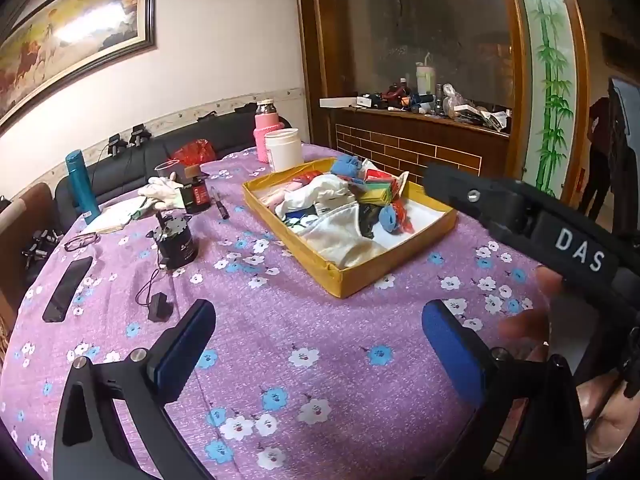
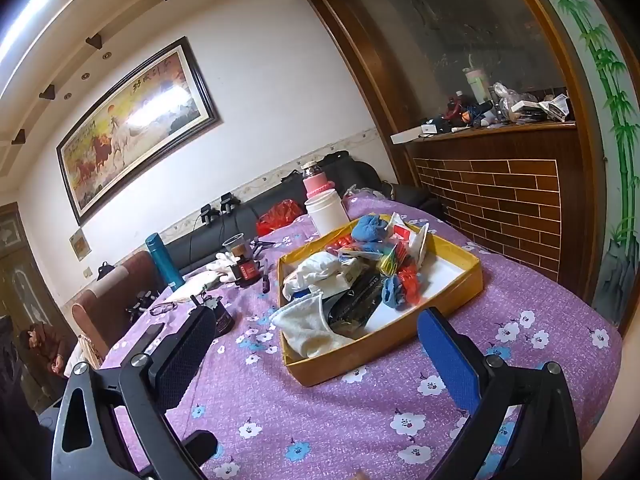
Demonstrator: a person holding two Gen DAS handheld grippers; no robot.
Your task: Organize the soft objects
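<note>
L gripper (image 1: 318,344): bottom of left view, jaws spread wide, nothing betw. them, over bare cloth
R gripper (image 2: 318,350): bottom of right view, jaws spread wide, empty; also seen in left view at right edge as black body marked "DAS", a blurred hand (image 1: 532,312) beside it
Cloth (image 1: 320,380): purple w/ white + blue flowers, covers the table, fills lower half of both views
Tray (image 1: 380,276): yellow, shallow, centre-right in left view, just beyond the L gripper; in right view centre, betw. and beyond the fingers
Soft items (image 1: 340,200): piled in tray – white cloth (image 2: 304,326) draped over near-left rim, blue socks, red + green bits, a black flat pack (image 2: 356,302); exact kinds hard to tell
Phone (image 1: 68,288): dark, flat on cloth, left edge
Charger (image 1: 160,308): small black block w/ cord, near phone
Black jar (image 1: 176,240): left of tray, apart from it
Glasses (image 1: 82,240): left, beyond phone
Pen (image 1: 220,208): betw. jar and tray
Gloves (image 1: 160,192): white, mid-left, touching a dark bottle w/ red label
Teal flask (image 1: 82,184): upright, far left
White tub (image 1: 284,148): upright beyond tray's far corner, pink bottle (image 1: 266,128) just behind
Sofa (image 1: 224,136): black, behind table
Painting (image 1: 72,40): horses, upper left wall
Shelf (image 1: 420,114): wood, upper right, cluttered
</note>
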